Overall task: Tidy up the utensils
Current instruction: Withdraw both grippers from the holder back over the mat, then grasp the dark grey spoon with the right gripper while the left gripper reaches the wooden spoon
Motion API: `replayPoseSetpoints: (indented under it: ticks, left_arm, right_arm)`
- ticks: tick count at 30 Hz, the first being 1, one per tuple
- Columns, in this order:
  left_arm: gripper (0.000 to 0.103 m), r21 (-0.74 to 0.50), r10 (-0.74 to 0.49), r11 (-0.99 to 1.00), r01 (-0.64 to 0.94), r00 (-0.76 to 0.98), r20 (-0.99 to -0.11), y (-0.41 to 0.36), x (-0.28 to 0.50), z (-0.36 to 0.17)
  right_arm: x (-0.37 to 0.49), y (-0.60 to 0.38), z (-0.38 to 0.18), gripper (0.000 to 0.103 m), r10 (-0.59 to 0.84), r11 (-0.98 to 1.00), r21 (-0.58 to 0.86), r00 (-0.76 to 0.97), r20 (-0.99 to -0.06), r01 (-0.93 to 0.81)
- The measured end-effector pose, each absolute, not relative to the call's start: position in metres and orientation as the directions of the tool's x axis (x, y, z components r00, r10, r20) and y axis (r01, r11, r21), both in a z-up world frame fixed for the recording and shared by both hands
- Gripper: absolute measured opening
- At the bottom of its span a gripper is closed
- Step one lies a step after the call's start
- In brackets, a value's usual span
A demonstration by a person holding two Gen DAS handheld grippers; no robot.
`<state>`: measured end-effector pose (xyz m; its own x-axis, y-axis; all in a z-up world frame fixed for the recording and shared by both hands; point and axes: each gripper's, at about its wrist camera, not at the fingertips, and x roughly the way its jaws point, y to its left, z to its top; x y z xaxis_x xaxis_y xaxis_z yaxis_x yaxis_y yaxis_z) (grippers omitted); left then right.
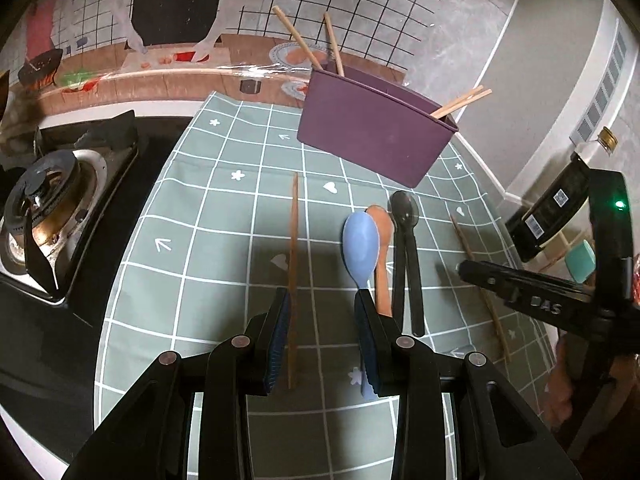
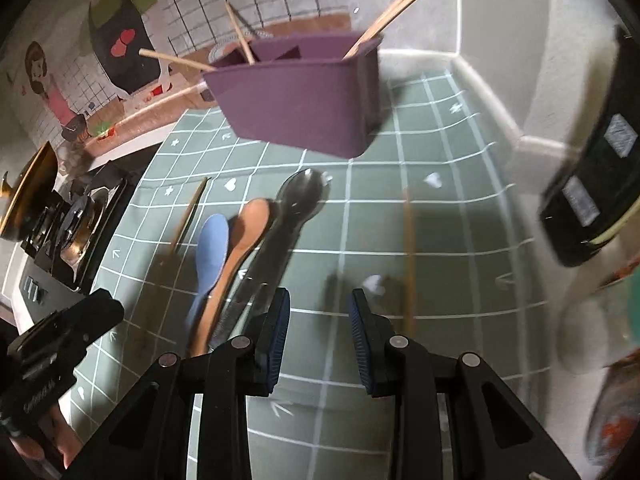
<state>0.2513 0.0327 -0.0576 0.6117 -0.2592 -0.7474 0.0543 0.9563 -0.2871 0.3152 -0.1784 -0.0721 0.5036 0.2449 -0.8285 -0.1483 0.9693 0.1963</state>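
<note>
On the bench, a green grid-patterned mat [image 1: 224, 208] carries a blue spoon [image 1: 361, 246], a wooden spoon [image 1: 383, 240] and black spoons [image 1: 405, 216] side by side, loose chopsticks [image 1: 294, 240] flanking them. Behind stands a purple utensil holder [image 1: 368, 132] with chopsticks inside. A gas stove [image 1: 52, 204] sits left, a dark bottle [image 1: 560, 200] right, illustrated tiled wall behind. Left gripper [image 1: 322, 300] and right gripper [image 2: 318, 304] fingers stand apart, empty.

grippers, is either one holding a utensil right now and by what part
Nothing is held. The left gripper and the right gripper both stand open over the mat, with only mat between their pads.
</note>
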Motion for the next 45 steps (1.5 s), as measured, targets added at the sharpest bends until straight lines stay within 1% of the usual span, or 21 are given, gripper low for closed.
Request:
replayPoseSetpoints:
  ticks: [8, 16, 25, 30, 39, 41, 42, 45]
  left_arm:
    - [0.034, -0.302, -0.270, 0.952, 0.048, 0.593, -0.759, 0.042, 0.260, -0.064]
    - [0.034, -0.308, -0.281, 0.950, 0.057, 0.587, -0.759, 0.047, 0.264, -0.065]
    - [0.034, -0.293, -0.281, 0.953, 0.077, 0.583, -0.763, 0.046, 0.267, -0.067]
    - [0.034, -0.296, -0.290, 0.951, 0.085, 0.570, -0.769, 0.044, 0.271, -0.072]
    - [0.034, -0.305, -0.300, 0.948, 0.084, 0.553, -0.777, 0.039, 0.276, -0.076]
    - [0.034, -0.300, -0.298, 0.950, 0.088, 0.543, -0.785, 0.036, 0.277, -0.077]
    - [0.034, -0.301, -0.300, 0.949, 0.090, 0.543, -0.785, 0.035, 0.277, -0.077]
    - [0.034, -0.310, -0.309, 0.946, 0.092, 0.539, -0.784, 0.031, 0.279, -0.077]
  right_arm:
    - [0.345, -0.156, -0.084, 0.029, 0.247, 0.969, 0.216, 0.504, -0.828, -0.121]
    - [0.369, -0.144, -0.092, 0.029, 0.170, 0.985, 0.128, 0.524, -0.834, -0.117]
    - [0.401, -0.148, -0.097, 0.029, 0.213, 0.975, 0.214, 0.523, -0.825, -0.059]
    - [0.410, -0.139, -0.099, 0.029, 0.174, 0.984, 0.161, 0.527, -0.832, -0.070]
    - [0.418, -0.112, -0.099, 0.029, 0.110, 0.986, 0.027, 0.522, -0.846, -0.164]
    - [0.418, -0.109, -0.098, 0.028, 0.102, 0.983, 0.003, 0.527, -0.844, -0.185]
    - [0.417, -0.110, -0.096, 0.022, 0.102, 0.982, 0.001, 0.535, -0.839, -0.187]
    - [0.413, -0.117, -0.091, 0.022, 0.105, 0.985, 0.007, 0.555, -0.826, -0.175]
